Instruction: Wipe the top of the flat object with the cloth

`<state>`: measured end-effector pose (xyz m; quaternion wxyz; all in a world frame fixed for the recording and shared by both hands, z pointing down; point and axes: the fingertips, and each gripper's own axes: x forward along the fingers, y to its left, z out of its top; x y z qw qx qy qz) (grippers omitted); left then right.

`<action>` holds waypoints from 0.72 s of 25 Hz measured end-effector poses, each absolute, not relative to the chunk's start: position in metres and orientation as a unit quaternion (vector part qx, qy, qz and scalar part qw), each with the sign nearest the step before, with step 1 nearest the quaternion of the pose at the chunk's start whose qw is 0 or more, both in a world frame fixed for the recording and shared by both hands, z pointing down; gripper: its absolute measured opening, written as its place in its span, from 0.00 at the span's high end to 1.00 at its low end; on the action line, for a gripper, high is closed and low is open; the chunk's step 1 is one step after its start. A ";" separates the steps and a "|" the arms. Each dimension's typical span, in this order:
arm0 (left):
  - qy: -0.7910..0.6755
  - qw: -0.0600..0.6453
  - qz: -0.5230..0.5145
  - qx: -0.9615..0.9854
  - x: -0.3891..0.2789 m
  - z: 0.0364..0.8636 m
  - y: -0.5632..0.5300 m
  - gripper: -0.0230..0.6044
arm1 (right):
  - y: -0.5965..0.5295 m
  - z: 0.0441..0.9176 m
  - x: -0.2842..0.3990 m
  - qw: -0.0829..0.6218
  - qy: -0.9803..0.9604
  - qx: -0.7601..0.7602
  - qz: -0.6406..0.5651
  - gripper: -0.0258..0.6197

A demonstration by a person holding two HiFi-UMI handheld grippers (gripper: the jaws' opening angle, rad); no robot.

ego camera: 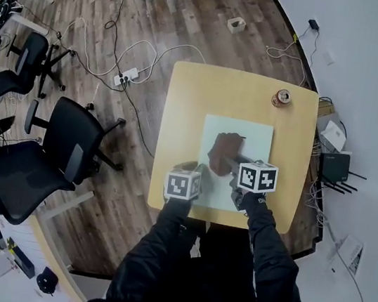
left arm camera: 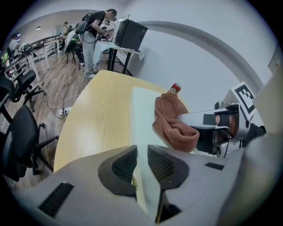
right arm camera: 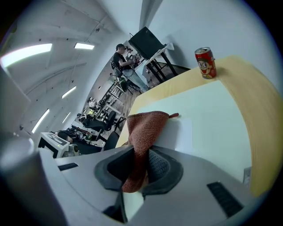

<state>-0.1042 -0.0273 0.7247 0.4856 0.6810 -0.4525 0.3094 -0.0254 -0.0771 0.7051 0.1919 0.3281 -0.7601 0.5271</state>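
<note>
left gripper: jaws narrowly apart, above sheet edge | right gripper: jaws clamped on cloth, over sheet | table: 1 can

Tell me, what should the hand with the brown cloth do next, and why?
Probably lower the right gripper a little so the cloth presses flat on the pale sheet, then start a stroke. Its jaws pinch the cloth, which stands bunched over the sheet rather than spread on it.
</note>
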 end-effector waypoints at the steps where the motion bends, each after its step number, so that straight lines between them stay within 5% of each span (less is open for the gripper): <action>1: -0.452 0.485 0.310 0.682 -0.104 0.725 -0.027 0.81 | -0.076 0.706 -0.019 0.194 -0.758 0.332 0.527 0.85; 18: -0.455 0.487 0.322 0.672 -0.101 0.725 -0.025 0.81 | -0.074 0.711 0.094 0.193 -0.723 0.406 0.524 0.84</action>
